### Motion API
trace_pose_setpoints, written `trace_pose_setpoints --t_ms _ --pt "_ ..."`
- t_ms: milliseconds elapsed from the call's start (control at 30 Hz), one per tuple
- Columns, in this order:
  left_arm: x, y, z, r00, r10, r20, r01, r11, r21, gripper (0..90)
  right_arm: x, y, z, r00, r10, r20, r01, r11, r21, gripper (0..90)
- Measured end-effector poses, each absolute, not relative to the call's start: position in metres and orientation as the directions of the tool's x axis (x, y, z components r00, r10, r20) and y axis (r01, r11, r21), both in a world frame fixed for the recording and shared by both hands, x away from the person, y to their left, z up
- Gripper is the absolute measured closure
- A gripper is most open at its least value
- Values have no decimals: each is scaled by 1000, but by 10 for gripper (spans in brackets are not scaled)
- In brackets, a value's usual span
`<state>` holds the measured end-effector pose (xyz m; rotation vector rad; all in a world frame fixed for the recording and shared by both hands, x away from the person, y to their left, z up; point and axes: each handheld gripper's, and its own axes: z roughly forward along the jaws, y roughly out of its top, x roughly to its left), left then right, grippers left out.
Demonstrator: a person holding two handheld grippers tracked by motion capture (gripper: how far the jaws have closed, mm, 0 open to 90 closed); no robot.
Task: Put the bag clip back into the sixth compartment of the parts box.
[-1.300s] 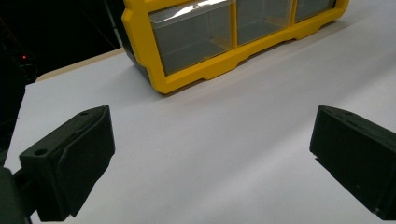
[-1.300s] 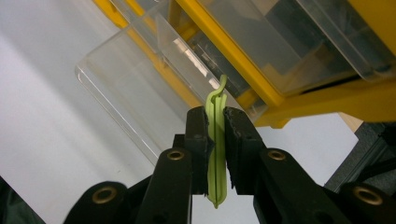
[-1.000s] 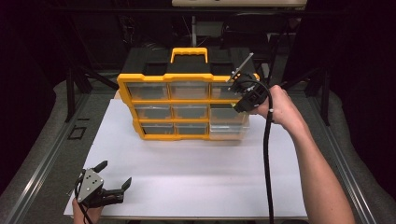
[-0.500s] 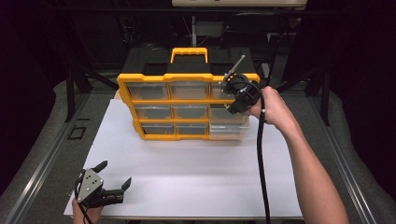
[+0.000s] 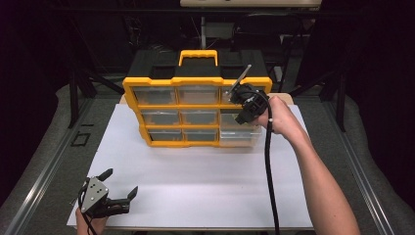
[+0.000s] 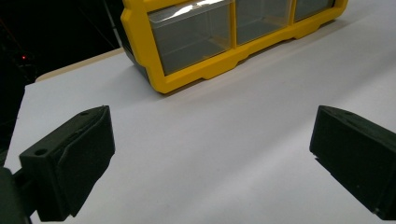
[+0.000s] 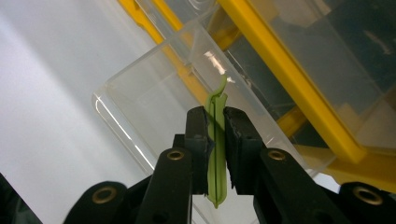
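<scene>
- Carrying everything is the worktop, covered by a white sheet; its near edge and near-left corner are bare apart from the left tongs.
- Standing at the far edge of the sheet is a yellow drawer cabinet with clear drawers in three rows and a yellow handle on top.
- Jutting out of the cabinet at its lower right is one open clear drawer; in the right gripper view its rim sits just beyond the jaw tips.
- Raised in front of the cabinet's right column are the right tongs, with the jaws pressed together on a thin green strip, which stands upright between the pads and pokes out above and below them.
- Resting low near the near-left corner of the worktop are the left tongs, with the jaws spread wide and nothing between them; they are well apart from the cabinet.
- Smallest is the green strip itself: it looks very light, thin and springy, with a curled top end, probably plastic.
- Judging by that, the flat-sided pinch at mid-length suits it; it would likely bend or twist if gripped at the curled tip, and could slip out edgeways under a loose hold.
</scene>
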<state>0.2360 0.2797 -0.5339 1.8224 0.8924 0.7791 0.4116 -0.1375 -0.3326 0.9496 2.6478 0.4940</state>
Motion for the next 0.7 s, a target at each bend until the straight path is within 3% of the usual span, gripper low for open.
trace_pose_setpoints --t_ms 600,700 --pt "236 280 -534 537 833 134 244 -306 920 1 423 -137 -360 -731 673 -115 601 714 360 790" --pt "236 280 -534 534 835 130 247 -301 921 1 420 -141 -356 -714 691 -113 603 689 402 668"
